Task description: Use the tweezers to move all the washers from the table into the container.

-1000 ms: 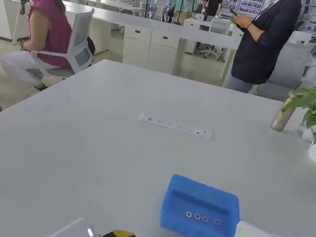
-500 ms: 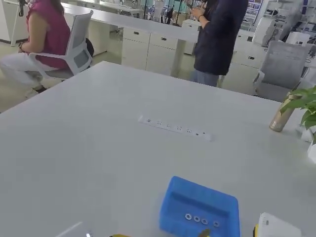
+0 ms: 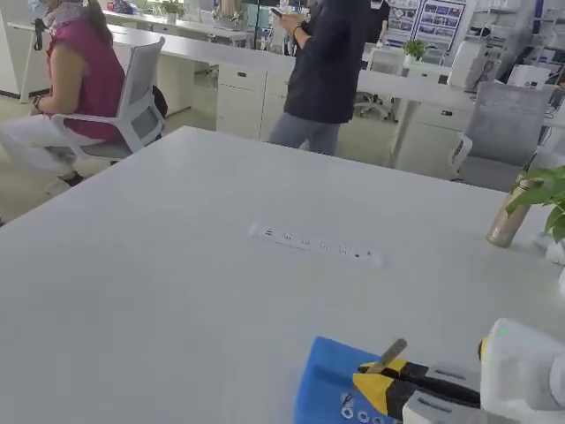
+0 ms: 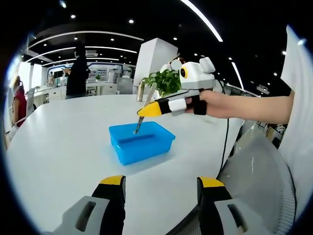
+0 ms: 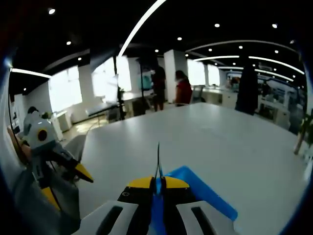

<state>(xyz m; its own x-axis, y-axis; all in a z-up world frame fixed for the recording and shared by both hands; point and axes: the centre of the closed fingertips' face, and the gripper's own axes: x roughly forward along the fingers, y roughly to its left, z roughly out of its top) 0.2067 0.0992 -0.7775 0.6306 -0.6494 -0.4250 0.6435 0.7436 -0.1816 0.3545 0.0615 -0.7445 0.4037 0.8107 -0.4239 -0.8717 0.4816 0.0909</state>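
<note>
Right gripper (image 5: 157,183) is clamped shut on the tweezers (image 4: 138,123). The tweezers are angled down, tips over the blue container (image 4: 142,143). Whether a washer is pinched at the tips cannot be told, too small. Left gripper (image 4: 161,196) is held wide open with nothing in it, at the near side of the table (image 3: 177,265), well apart from the container. A few washers (image 3: 348,408) are seen lying on the container floor, at the near right of the table in the head view. Whether any are left on the table cannot be told.

Risks, as judged:
- If a washer is carried, it could be dropped outside the rim should the tips be opened before they are well inside the walls.
- A washer released from height could bounce or roll out.
- The container is not steadied by the left gripper, so it could be shoved or tipped if the rim is knocked by the tips.
- The tweezers could be twisted in the jaws if the tips are pressed on the container floor.

Power strip (image 3: 313,240) and bottle (image 3: 509,215) are far off, so no hazard is expected there.
</note>
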